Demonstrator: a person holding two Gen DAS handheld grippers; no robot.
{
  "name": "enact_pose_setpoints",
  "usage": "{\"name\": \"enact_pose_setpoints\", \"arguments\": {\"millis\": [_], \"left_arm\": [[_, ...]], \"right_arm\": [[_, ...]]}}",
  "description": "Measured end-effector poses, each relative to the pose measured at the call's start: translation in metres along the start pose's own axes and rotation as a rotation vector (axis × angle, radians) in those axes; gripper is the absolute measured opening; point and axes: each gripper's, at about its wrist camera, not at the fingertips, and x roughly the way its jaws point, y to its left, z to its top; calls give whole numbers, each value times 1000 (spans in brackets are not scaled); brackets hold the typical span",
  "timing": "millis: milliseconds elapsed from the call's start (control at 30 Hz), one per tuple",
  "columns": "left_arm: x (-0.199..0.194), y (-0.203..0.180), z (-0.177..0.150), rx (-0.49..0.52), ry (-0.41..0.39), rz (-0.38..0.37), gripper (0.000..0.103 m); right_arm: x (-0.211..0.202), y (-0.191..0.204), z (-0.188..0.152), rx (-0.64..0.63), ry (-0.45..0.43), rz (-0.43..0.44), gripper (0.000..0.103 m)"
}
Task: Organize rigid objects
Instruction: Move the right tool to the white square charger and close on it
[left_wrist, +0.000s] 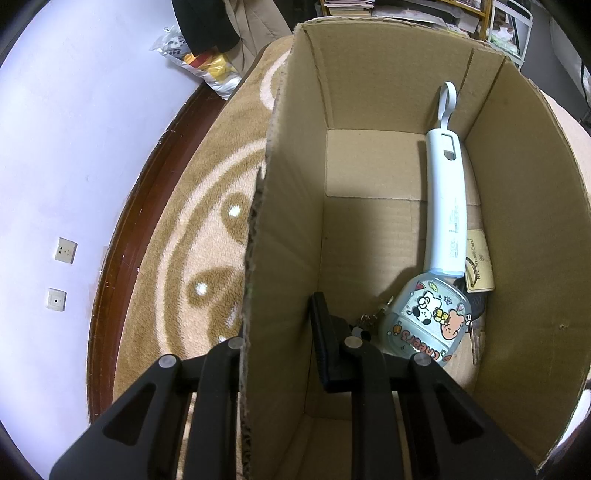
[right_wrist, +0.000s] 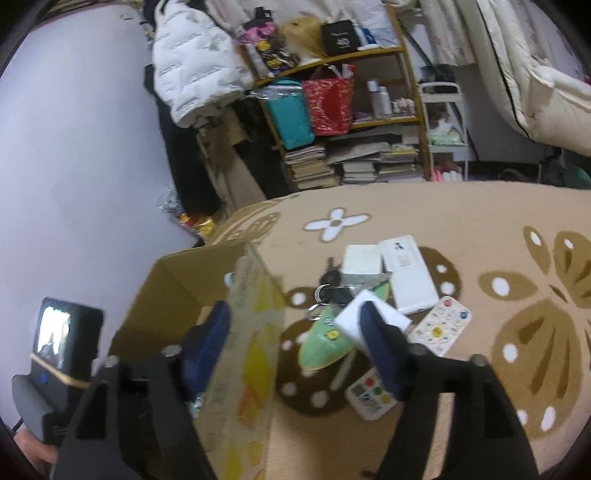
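Left wrist view: the left tool (left_wrist: 284, 332) is clamped on the side wall of the open brown cardboard box (left_wrist: 288, 229), one finger outside and one inside, so I judge it to be steadying the box. Inside the box, along its far-side wall from the tool, lies a long pale-blue plastic handle with a loop at its end (left_wrist: 445, 206). At the near end of that handle sits a clear rounded case printed with a cartoon dog (left_wrist: 428, 321), with a tan card marked as a smart card (left_wrist: 480, 262) just beside it and some keys partly hidden beneath.

Right wrist view: the right tool (right_wrist: 295, 328) stands wide apart with nothing between its fingers, straddling the box's near wall. Beside the box, on the beige patterned carpet (right_wrist: 480, 221), a pile waits: a white square block (right_wrist: 373, 325), a white remote with coloured buttons (right_wrist: 441, 326), a green oval pouch (right_wrist: 328, 343), a bunch of dark keys (right_wrist: 332, 291), a larger white flat device (right_wrist: 408, 273) and a small white box (right_wrist: 361, 260).

The step in hand looks like a return to the pile. The next move calls for lining the fingers across one item, probably the white square block nearest them, and closing squarely.
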Motion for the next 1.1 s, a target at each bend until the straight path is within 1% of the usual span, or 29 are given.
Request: {"name": "enact_pose_setpoints", "arguments": {"millis": [33,100,300,533,900,933,1000,1100], "left_arm": [[0,0,0,1,0,1,18],[0,-2,0,0,0,1,18],[1,-3,-1,-1,0,-1,19],[1,-4,-1,0,2,0,18],[1,-8,0,12,0,3,18],[1,-8,0,9,0,0,18],[0,-9,0,6,1,-3,18],[0,-8,1,8,0,-2,18]], "right_arm": [[2,-6,0,15,0,-4,92],[4,-15,0,39,0,-10,103],[19,-41,-4,85,34,-61,103],[34,-55,-11,103,50,-109,103],[60,-54,-5,39,43,-91,103],[62,-54,-4,35,43,-96,102],[66,-54,-3,25,50,-95,94],[74,-57,-1,18,76,-101,88]]}}
